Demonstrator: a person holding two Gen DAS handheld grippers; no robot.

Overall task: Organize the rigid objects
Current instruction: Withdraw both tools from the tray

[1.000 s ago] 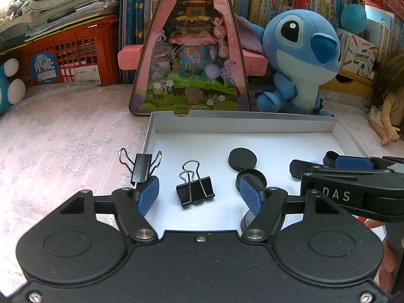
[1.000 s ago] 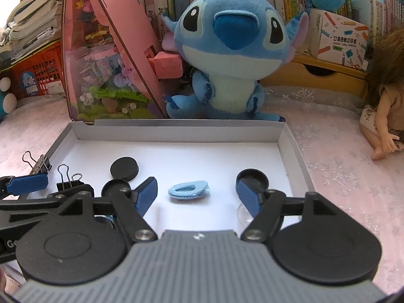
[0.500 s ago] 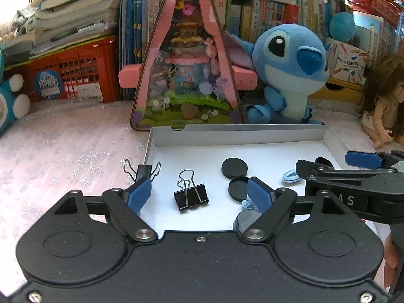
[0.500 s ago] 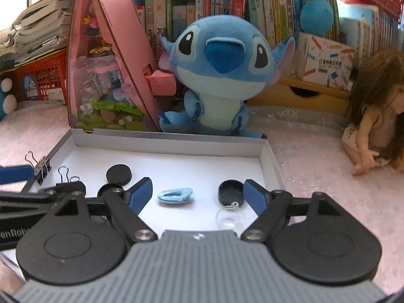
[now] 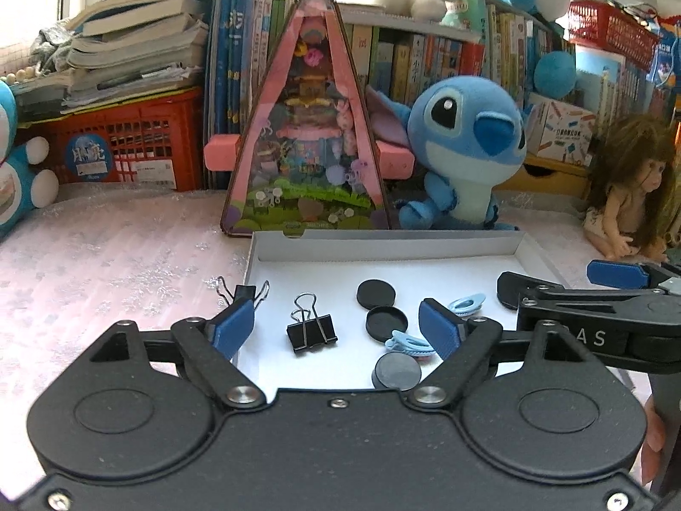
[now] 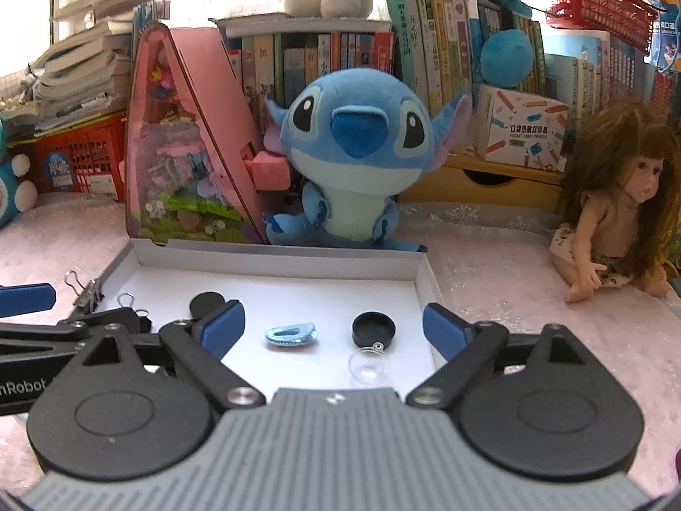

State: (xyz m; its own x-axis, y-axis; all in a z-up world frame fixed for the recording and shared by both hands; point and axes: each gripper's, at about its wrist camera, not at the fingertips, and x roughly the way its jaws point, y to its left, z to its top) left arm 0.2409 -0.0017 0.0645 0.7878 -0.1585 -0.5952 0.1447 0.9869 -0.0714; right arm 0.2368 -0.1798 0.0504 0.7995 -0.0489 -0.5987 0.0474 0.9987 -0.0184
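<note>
On the pink snowflake cloth (image 5: pixel 127 247) sits a shallow white box (image 5: pixel 383 240), and both grippers hang over its near edge with nothing between their blue pads. Seen from the left wrist, the left gripper (image 5: pixel 338 330) has its jaws wide apart and holds nothing; a black binder clip (image 5: pixel 312 332) lies on the box floor between its fingers, untouched, and a second binder clip (image 5: pixel 242 291) sits on the box's left wall just beyond the left pad. Two black round caps (image 5: pixel 376 294) lie close together near the middle of the box, a grey disc (image 5: pixel 398 372) lies nearer the camera, and a light blue clip (image 5: pixel 406 343) rests beside the right pad, with another light blue clip (image 5: pixel 468 302) farther back. From the right wrist view, the right gripper (image 6: pixel 334 332) is opening, its jaws already far apart, with no pad pressing on anything; between the fingers on the box floor lie the light blue clip, a black cap (image 6: pixel 373 329) and, touching it on the near side, a clear dome (image 6: pixel 369 366). The left gripper's arm crosses the left part of this view. Behind the box stand a pink triangular toy house (image 5: pixel 304 140) and a blue plush toy (image 6: pixel 353 157), both just beside the far wall. A doll (image 6: pixel 613 213) sits on the cloth well to the right, before shelves of books (image 6: pixel 332 59).
</note>
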